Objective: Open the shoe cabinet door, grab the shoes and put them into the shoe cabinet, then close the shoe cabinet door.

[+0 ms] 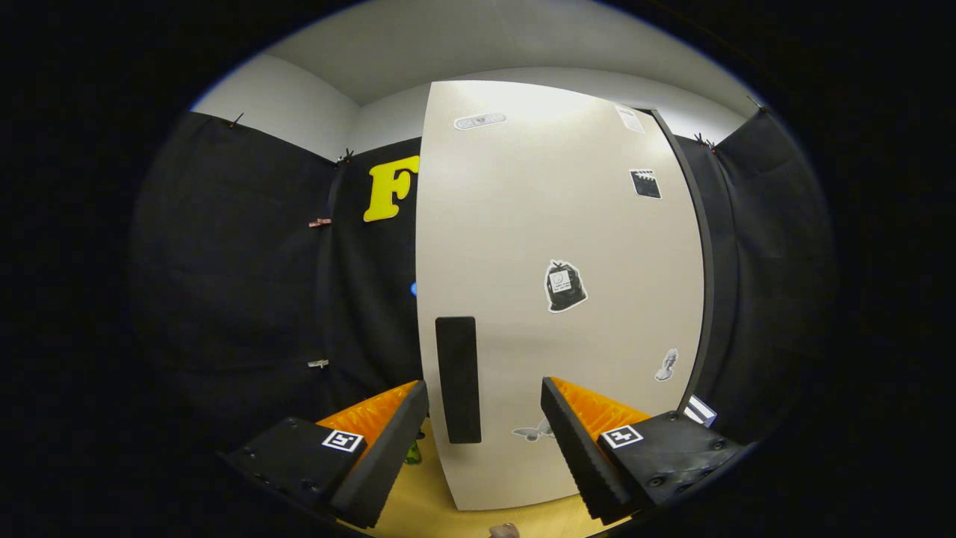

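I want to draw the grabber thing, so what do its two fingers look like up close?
The gripper has two wedge-shaped fingers with ridged, toothed inner faces. Each sits on a chunky block with small screws and a square black-and-white marker sticker on top. They stand open, either side of the dark handle on the cabinet door.

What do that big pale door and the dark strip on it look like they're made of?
The shoe cabinet door looks like painted or laminated board: smooth, matte cream, with a soft sheen near the top and stickers lying flat on it. The dark handle seems matte black plastic or a recessed grip; the look leaves that open. The gripper has its jaws open, with the handle between them and just ahead.
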The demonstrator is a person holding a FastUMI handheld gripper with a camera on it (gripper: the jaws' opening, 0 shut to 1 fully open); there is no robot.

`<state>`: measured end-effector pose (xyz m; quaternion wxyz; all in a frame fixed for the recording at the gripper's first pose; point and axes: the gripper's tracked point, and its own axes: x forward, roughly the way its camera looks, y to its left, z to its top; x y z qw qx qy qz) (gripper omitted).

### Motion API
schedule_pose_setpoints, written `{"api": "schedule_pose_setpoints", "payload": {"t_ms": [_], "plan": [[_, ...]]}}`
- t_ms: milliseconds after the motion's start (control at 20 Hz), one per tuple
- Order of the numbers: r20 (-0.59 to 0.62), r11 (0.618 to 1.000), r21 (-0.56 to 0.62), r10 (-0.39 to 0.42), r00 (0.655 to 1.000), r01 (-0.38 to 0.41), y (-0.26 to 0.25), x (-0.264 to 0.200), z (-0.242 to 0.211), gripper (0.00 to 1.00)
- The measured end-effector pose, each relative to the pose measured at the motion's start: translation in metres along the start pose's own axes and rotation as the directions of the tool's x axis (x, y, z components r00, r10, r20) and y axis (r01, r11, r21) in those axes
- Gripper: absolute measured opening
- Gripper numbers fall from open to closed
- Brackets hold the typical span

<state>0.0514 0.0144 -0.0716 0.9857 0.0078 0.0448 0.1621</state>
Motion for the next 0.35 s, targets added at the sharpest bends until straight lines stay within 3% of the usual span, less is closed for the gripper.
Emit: {"api": "schedule_pose_setpoints", "payload": {"t_ms": [350], "plan": [[0.015, 0.999, -0.018, -0.033, 0.999, 0.033, 0.000, -0.011, 0.004, 0.99]]}}
